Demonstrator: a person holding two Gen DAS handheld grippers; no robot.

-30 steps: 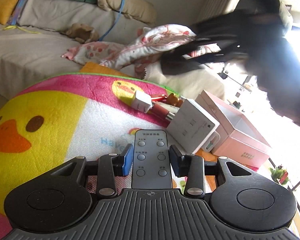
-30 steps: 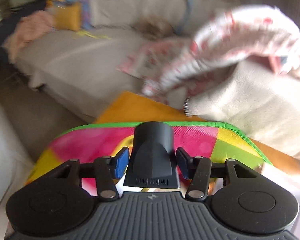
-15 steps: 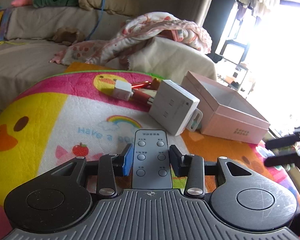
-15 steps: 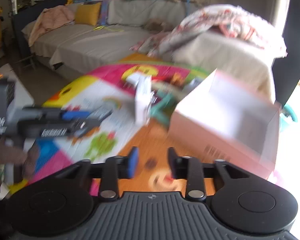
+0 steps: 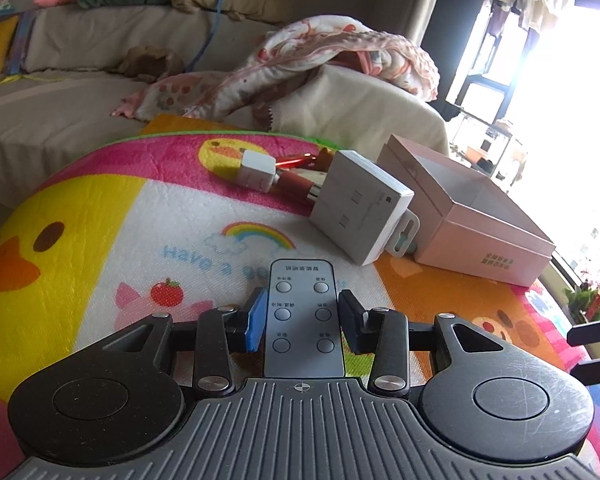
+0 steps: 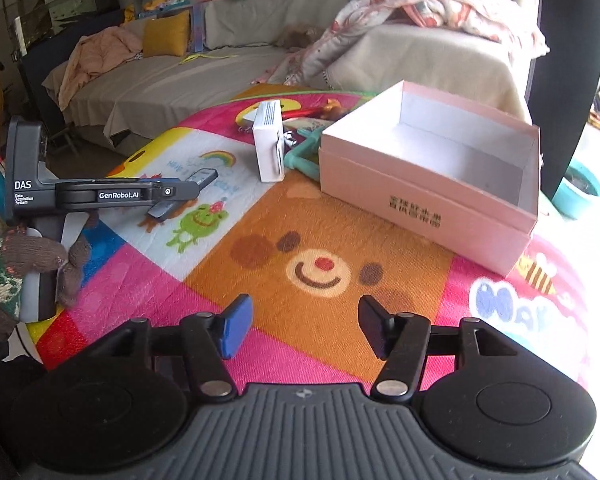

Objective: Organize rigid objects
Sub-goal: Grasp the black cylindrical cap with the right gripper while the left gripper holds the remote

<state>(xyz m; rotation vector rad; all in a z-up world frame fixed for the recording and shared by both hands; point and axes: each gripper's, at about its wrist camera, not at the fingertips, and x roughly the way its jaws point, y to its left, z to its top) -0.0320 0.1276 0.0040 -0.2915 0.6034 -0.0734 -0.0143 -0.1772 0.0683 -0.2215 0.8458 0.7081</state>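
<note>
One remote (image 5: pixel 303 316) between left jaws.

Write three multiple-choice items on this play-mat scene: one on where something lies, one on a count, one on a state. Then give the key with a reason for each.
1. Where does the white adapter block lie?
A. inside the pink box
B. on the mat beside the pink box
C. on the sofa

2. How many round buttons show on the grey remote?
A. four
B. six
C. nine

3. In what state is the right hand-held gripper?
A. open with nothing between its fingers
B. shut on the remote
C. shut on the box rim

Key:
1 B: the block rests on the mat against the outside of the pink box, whose inside is bare.
2 B: three rows of two.
3 A: only mat shows in its gap; its jaws have just been opening. The left hand-held gripper holds the remote.
</note>
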